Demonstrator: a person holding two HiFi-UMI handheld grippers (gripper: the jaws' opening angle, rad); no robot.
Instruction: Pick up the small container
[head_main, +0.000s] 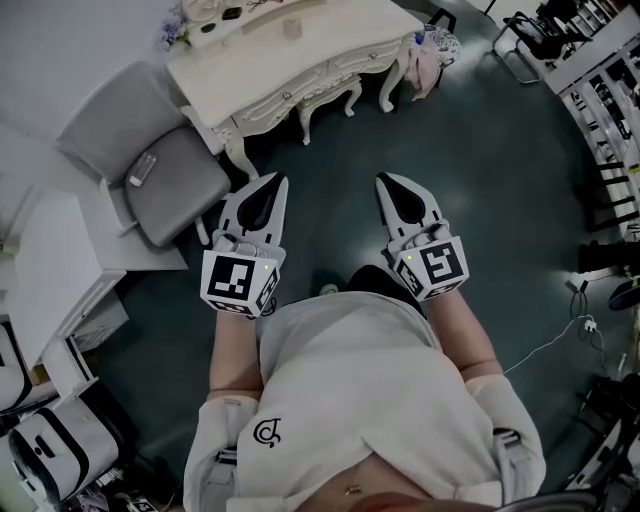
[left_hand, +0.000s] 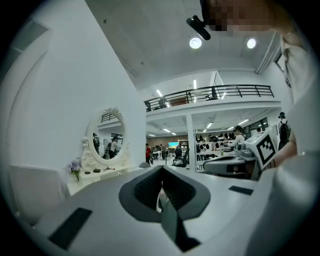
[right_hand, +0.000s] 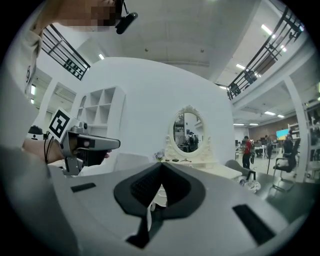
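You hold your left hand-held gripper (head_main: 273, 184) and right hand-held gripper (head_main: 387, 183) side by side in front of your body, above the dark floor (head_main: 480, 180). Both have their 2 jaws pressed together with nothing between them. The small pale cylindrical container (head_main: 291, 27) stands on the cream carved worktop (head_main: 300, 62), well ahead of both tips. That worktop also carries an oval white-framed mirror (right_hand: 186, 131). A grey padded chair (head_main: 175, 185) stands at the worktop's left end.

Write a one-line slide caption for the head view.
Standing person aims left gripper and right gripper, both shut and empty, toward a white table beside a grey chair.
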